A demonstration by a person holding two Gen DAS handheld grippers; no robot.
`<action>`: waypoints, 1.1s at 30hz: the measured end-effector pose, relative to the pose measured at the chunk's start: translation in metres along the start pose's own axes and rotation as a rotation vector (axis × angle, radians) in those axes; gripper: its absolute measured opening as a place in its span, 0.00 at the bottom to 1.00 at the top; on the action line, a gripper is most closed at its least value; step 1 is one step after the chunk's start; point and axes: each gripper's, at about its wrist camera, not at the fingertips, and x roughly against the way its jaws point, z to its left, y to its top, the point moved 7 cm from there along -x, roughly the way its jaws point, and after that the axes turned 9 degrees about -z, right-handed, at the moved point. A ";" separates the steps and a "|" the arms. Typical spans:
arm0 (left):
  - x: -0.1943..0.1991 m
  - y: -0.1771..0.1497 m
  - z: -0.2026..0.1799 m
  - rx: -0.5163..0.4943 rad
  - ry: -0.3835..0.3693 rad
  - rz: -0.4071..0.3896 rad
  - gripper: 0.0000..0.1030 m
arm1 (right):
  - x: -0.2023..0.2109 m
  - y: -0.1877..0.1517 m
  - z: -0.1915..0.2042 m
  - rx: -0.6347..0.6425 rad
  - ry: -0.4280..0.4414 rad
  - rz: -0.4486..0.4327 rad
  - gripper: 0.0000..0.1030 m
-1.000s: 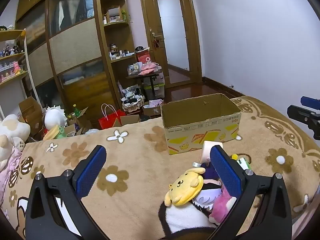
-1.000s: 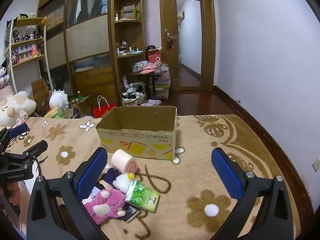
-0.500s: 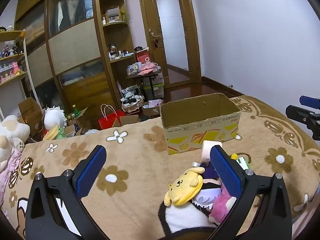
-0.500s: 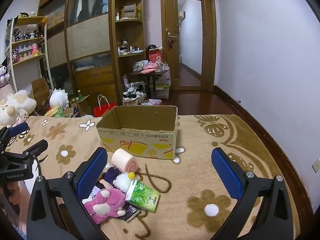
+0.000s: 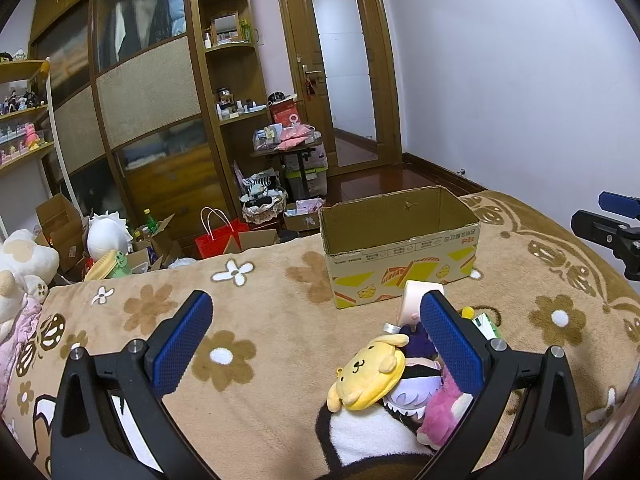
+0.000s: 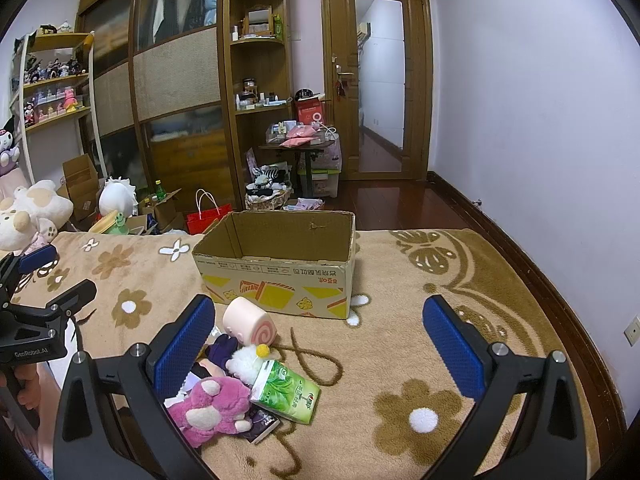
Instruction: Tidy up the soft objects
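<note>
- Nothing has shifted over the last second: both tongs, left (image 5: 316, 340) and right (image 6: 320, 344), still hover spread wide, holding nothing.
- The toys (image 6: 212, 400) lie heaped mid-bed, just before the empty box (image 6: 276, 264).
- Sorting hasn't begun, I'd say.

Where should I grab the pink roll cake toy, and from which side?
Grip the pink roll cake toy across its rounded sides, coming from above with the right hand-held gripper. It lies on its side at the top of the pile, its swirl end facing the camera, with the box just behind blocking that approach.
</note>
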 end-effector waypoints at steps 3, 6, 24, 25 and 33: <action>0.000 0.000 0.000 0.001 -0.002 -0.002 1.00 | 0.000 0.000 0.000 0.001 0.000 0.001 1.00; 0.001 0.003 -0.005 -0.004 0.001 -0.005 1.00 | 0.000 0.000 0.000 0.002 0.001 0.000 1.00; 0.000 0.002 -0.007 -0.001 0.000 -0.003 1.00 | 0.000 0.000 0.000 0.001 0.000 0.002 1.00; 0.000 0.002 -0.007 0.000 0.002 -0.003 1.00 | 0.000 0.000 0.000 0.001 -0.001 0.002 1.00; 0.001 0.002 -0.006 -0.001 0.001 -0.004 1.00 | 0.000 0.000 0.000 0.002 0.000 0.003 1.00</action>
